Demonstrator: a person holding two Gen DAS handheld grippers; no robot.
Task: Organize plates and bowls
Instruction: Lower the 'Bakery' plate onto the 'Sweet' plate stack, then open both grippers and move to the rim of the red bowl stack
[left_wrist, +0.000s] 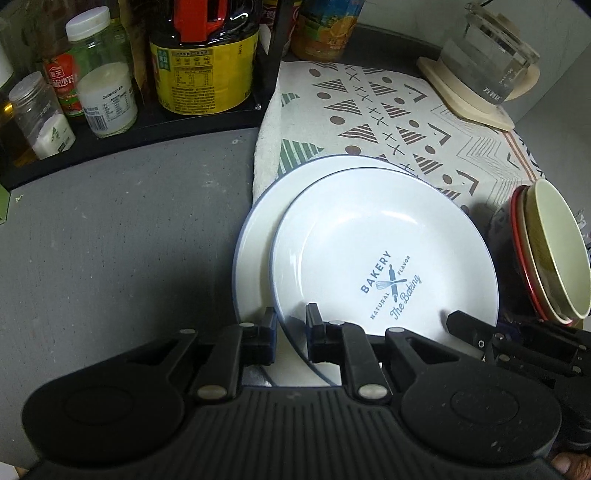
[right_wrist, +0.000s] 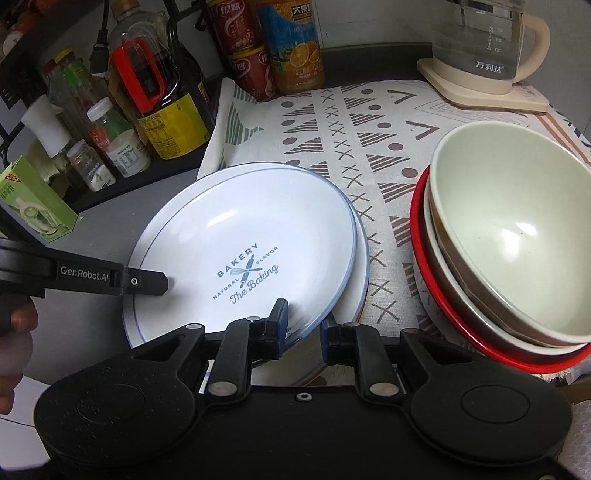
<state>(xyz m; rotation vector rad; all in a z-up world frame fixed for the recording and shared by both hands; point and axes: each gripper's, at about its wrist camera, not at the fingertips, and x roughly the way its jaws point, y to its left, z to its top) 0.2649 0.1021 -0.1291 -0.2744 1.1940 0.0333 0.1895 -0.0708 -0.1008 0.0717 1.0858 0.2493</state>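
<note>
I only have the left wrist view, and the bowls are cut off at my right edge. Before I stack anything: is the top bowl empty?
Observer: Yes. In the right wrist view the top bowl shows a bare, pale inside.
Operator: How does the right tool sit on the top plate?
Observer: The right tool straddles the near rim of the top plate, with one finger over the plate and the other outside the rim. I cannot tell whether it pinches.
Operator: Is there anything to the left I should avoid?
Observer: A green box stands left of the top plate.
</note>
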